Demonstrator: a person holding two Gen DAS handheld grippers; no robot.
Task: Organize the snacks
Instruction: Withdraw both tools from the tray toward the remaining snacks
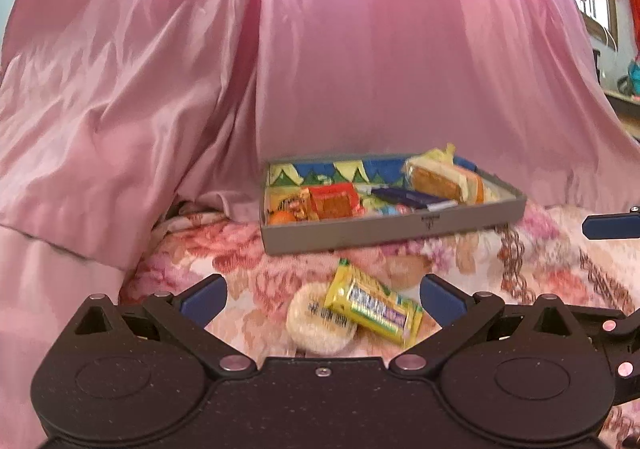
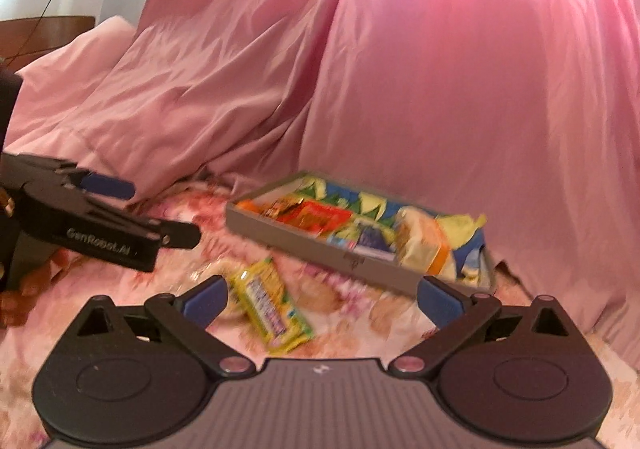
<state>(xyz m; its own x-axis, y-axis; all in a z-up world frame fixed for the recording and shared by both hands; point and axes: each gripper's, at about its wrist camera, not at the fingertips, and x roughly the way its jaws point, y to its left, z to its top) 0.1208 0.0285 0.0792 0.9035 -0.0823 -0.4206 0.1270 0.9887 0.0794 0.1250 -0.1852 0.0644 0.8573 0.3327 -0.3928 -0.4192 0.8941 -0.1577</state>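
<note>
A yellow snack bar lies on the floral bedcover, leaning over a round white rice cake. Both sit between the wide-apart blue pads of my left gripper, which is open and touches neither. A shallow grey box behind them holds several snacks, among them a wrapped sandwich cake. In the right wrist view the yellow bar lies between the spread fingers of my right gripper, also open and empty. The grey box is beyond it, and the left gripper reaches in from the left.
Pink satin sheets hang as a backdrop behind the box and bunch up at the left. The floral bedcover spreads under everything. A blue pad of the right gripper shows at the right edge of the left wrist view.
</note>
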